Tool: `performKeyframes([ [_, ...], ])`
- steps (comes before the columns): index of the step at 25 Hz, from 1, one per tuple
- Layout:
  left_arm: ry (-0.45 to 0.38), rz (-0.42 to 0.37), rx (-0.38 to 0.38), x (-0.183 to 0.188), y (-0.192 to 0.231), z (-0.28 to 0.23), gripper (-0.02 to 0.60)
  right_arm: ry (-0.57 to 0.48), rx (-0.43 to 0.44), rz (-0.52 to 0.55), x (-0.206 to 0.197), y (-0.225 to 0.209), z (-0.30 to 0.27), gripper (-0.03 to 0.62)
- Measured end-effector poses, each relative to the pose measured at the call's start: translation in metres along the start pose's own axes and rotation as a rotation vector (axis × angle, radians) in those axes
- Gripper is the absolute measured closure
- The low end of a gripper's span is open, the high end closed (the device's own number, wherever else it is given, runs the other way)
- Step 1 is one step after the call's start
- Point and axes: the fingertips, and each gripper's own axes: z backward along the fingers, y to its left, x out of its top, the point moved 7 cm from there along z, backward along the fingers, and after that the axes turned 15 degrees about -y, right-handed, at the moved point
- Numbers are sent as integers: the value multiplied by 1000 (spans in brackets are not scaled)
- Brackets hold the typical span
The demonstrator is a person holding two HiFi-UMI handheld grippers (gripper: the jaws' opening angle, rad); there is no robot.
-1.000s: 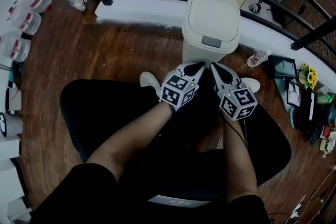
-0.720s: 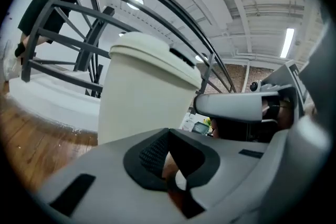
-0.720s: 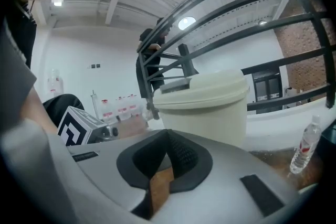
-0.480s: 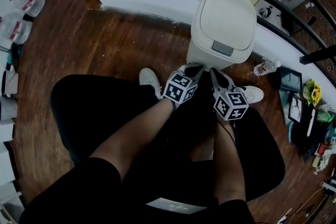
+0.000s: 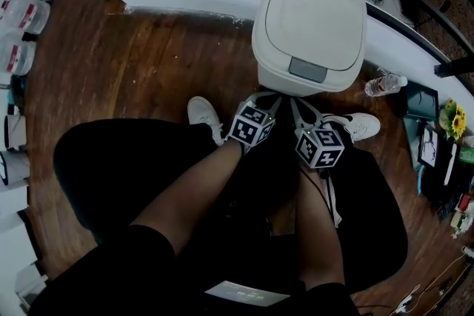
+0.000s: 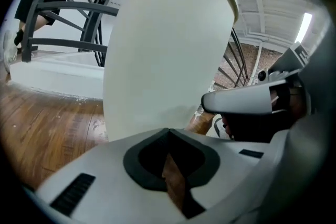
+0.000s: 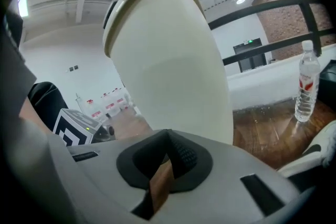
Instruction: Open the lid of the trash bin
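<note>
The left gripper (image 5: 265, 98) and right gripper (image 5: 300, 106) are held side by side, jaws pressed together and empty, near the trash bin (image 6: 168, 60), whose lid (image 5: 315, 7) is down.

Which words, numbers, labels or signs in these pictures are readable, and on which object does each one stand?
No text here can be read for certain.
Water bottle: red label, print too blurred.
Green sign above the far doorway: too small.
Bottles at the head view's left edge: red labels, too small.
Trash bin: no print visible.
Marker cubes: square patterns only, no letters.
</note>
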Motion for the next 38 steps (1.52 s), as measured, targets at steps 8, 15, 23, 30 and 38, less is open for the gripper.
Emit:
performKeyframes([
  [8,38,13,27,-32,21,-41,541,-7,-27,-74,-22,-25,-12,579],
  [15,60,10,36,-50,32,-70,541,21,-58,-113,-46,-43,-18,580],
  [23,97,17,50,-67,42,-90,543,31,-73,-144,-56,-55,-20,580],
  [30,91,41,72,-72,43,-93,543,18,-87,-155,-54,-63,-20,580],
  [38,109,34,69,-74,43,-94,543,24,-80,-144,-56,-62,-19,580],
])
